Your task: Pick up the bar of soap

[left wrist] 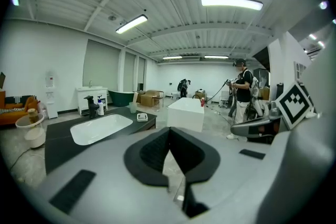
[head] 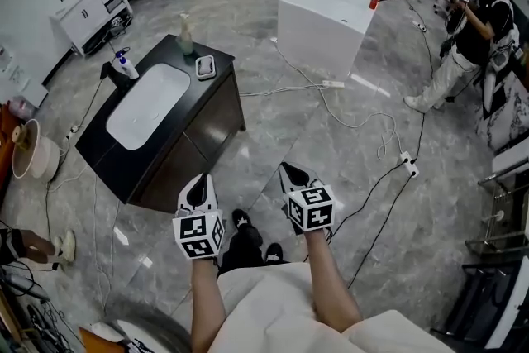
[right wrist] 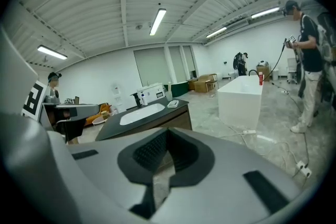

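The black tabletop (head: 116,165) stands on a grey marbled floor (head: 331,153) and has a white basin (head: 149,105) sunk into it. A dark faucet (head: 107,72) and a spray bottle (head: 124,66) stand beside the basin, a pale bottle (head: 185,35) stands at the far corner, and near it lies a small dish (head: 206,67) that seems to hold the bar of soap (head: 205,64).

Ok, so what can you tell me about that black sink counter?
The sink counter is a dark cabinet with a flat black top, standing on the grey floor. A white basin is sunk into the top. A black tap and a small spray bottle stand beside the basin. A pale bottle and a little soap dish sit at the far end.
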Demonstrator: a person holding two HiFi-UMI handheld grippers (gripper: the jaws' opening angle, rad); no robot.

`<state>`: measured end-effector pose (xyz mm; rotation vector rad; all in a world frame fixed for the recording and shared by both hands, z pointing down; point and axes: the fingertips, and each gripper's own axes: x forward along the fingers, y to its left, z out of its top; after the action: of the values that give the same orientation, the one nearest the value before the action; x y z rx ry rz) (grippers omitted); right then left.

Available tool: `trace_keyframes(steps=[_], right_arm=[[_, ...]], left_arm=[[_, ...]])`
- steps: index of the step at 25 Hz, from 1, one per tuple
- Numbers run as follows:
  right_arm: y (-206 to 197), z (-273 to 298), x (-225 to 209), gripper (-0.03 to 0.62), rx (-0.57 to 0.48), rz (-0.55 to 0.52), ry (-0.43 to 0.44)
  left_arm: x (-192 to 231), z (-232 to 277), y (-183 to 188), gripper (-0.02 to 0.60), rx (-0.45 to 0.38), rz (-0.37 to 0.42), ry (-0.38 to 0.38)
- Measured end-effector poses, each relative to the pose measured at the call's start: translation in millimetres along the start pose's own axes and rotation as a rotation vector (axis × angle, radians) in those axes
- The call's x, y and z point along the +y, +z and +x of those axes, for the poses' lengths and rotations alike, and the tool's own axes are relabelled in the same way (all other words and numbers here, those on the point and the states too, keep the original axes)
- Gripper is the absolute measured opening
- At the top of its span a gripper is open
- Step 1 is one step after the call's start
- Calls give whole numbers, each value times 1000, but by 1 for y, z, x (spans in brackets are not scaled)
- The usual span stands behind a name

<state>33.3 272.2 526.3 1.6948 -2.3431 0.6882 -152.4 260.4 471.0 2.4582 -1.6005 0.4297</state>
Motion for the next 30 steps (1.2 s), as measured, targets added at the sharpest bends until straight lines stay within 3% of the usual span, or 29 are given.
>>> trace_keyframes(steps=[4, 9, 18, 30], right_arm=[[9, 10, -11, 6, 1, -19, -2], [20, 29, -29, 6, 1, -23, -23], [51, 83, -59, 6, -6, -2, -17], [120, 167, -80, 6, -12, -13, 4]], left_arm=[[9, 16, 2, 6, 0, -10, 53], [5, 42, 0, 6, 24, 16, 8], [28, 99, 14, 6, 36, -1, 15], [70, 190, 71, 6, 43, -7, 22]])
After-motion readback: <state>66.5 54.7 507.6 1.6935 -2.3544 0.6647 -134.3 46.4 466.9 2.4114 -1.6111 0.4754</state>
